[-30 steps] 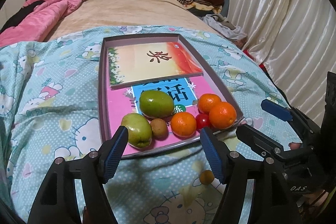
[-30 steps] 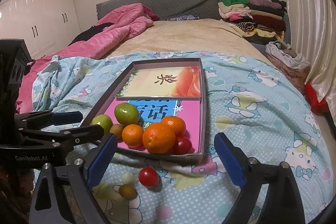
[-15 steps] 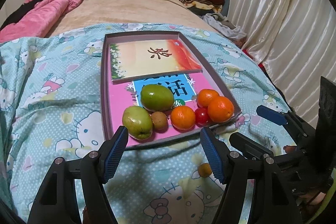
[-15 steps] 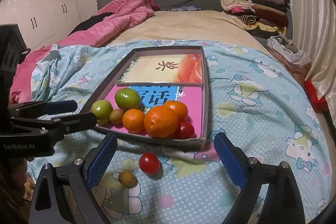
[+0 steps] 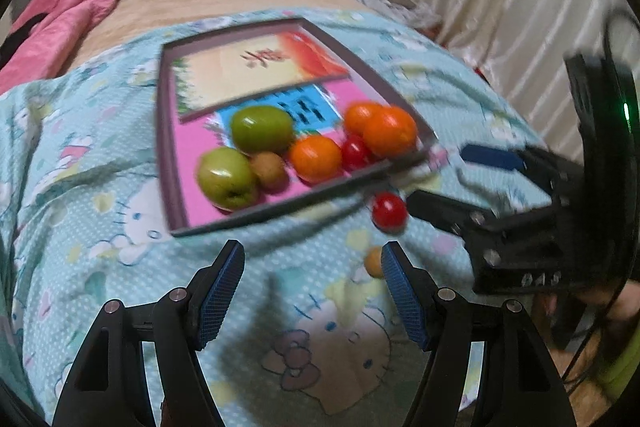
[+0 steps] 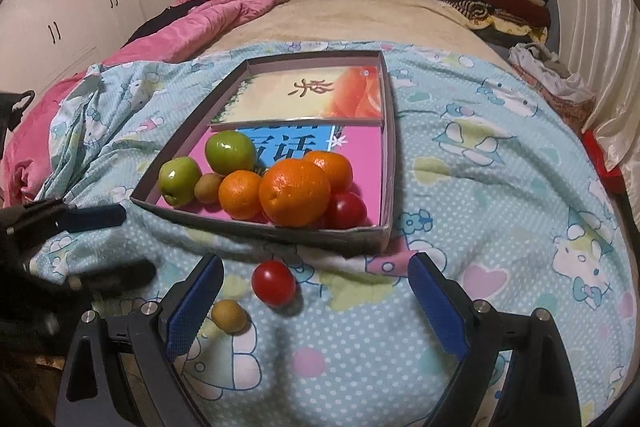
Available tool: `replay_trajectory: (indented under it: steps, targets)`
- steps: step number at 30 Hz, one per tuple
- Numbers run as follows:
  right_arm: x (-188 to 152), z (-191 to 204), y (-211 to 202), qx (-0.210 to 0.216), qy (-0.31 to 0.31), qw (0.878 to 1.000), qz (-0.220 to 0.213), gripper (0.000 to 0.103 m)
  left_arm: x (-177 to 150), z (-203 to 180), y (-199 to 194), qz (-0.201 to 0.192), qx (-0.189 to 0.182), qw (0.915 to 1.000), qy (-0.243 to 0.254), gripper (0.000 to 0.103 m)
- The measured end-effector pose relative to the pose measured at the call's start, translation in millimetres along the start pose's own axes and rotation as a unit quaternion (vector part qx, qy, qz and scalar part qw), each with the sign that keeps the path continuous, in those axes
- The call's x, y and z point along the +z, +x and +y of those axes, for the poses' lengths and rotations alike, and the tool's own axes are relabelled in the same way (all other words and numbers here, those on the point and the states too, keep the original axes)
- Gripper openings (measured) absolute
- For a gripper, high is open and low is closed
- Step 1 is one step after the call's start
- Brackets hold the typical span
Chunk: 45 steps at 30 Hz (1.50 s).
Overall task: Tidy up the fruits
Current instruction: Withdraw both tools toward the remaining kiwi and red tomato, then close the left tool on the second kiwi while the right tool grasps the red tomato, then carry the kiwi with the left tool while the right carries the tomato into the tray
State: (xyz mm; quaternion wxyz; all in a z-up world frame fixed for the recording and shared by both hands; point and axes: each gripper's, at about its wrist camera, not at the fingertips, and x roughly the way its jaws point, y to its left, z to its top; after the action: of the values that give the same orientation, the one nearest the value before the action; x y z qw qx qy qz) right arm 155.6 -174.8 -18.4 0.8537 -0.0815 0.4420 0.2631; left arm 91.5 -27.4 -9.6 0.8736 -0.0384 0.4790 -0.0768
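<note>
Both tongs apart and empty; loose red tomato lies just ahead of your right one, short of the tray.

Your right gripper (image 6: 314, 301) stands wide open with the red tomato (image 6: 274, 283) between the lines of its fingers, slightly left of centre and a little forward; the small yellow-brown fruit (image 6: 229, 315) sits just beside its left finger (image 6: 196, 301). Both are round, so no long axis to align. Your left gripper (image 5: 312, 291) is also open, holding nothing, with the same tomato off to its forward right, so the right hand looks nearer. The tray (image 6: 389, 147) with apples, oranges, a kiwi and another tomato lies just beyond. Surface: soft, rumpled cartoon-print quilt (image 6: 500, 227); expect rolling. Room: bed, pink duvet (image 6: 224, 11), folded clothes, curtain.
</note>
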Motion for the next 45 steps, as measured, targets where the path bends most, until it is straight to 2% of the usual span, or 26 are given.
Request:
replay_trajectory:
  steps: [4, 7, 12, 15, 18, 22, 26, 32, 37, 42, 45]
  targets:
    - [-0.8, -0.9, 3.8, 0.015, 0.003, 1.0, 0.012, 0.09, -5.7, -13.1, 10.4, 0.018, -0.007, 0.9995, 0.027, 0.072]
    - [-1.5, -3.0, 8.2, 0.032, 0.01, 0.999, 0.026, 0.08, -8.2, -17.5, 15.3, 0.028, -0.027, 0.9986, 0.035, 0.072]
    - [-1.8, -5.2, 20.1, 0.061, 0.014, 0.997, 0.055, 0.063, -10.3, -21.8, 29.8, 0.047, -0.055, 0.9968, 0.032, 0.058]
    - [-1.5, 0.1, 26.9, 0.068, 0.001, 0.996, 0.066, 0.054, -11.5, -26.0, 36.8, 0.055, -0.054, 0.9963, 0.037, 0.051]
    - [-1.6, 6.4, 34.9, 0.063, -0.018, 0.995, 0.077, 0.045, -12.0, -28.8, 39.7, 0.053, -0.055, 0.9962, 0.04, 0.05]
    - [-2.1, 10.4, 40.8, 0.063, -0.032, 0.994, 0.082, 0.042, -8.4, -25.6, 42.8, 0.051, -0.063, 0.9963, 0.03, 0.043]
    - [-3.6, 14.7, 45.1, 0.063, -0.045, 0.993, 0.091, 0.029, -5.2, -23.3, 46.5, 0.053, -0.073, 0.9957, 0.019, 0.041]
    - [-3.7, 9.7, 41.8, 0.073, -0.036, 0.993, 0.089, 0.029, -2.5, -29.8, 52.6, 0.051, -0.072, 0.9958, 0.025, 0.038]
    - [-2.5, -0.4, 33.7, 0.088, -0.011, 0.993, 0.078, 0.029, -0.3, -28.5, 57.3, 0.051, -0.065, 0.9963, 0.024, 0.026]
    - [0.7, -4.4, 20.5, 0.112, 0.005, 0.992, 0.053, 0.029, 1.9, -20.9, 51.3, 0.045, -0.075, 0.9962, 0.008, 0.025]
    - [3.1, -2.9, 13.5, 0.119, 0.003, 0.992, 0.038, 0.029, 2.0, -15.4, 37.1, 0.028, -0.073, 0.9969, -0.002, 0.025]
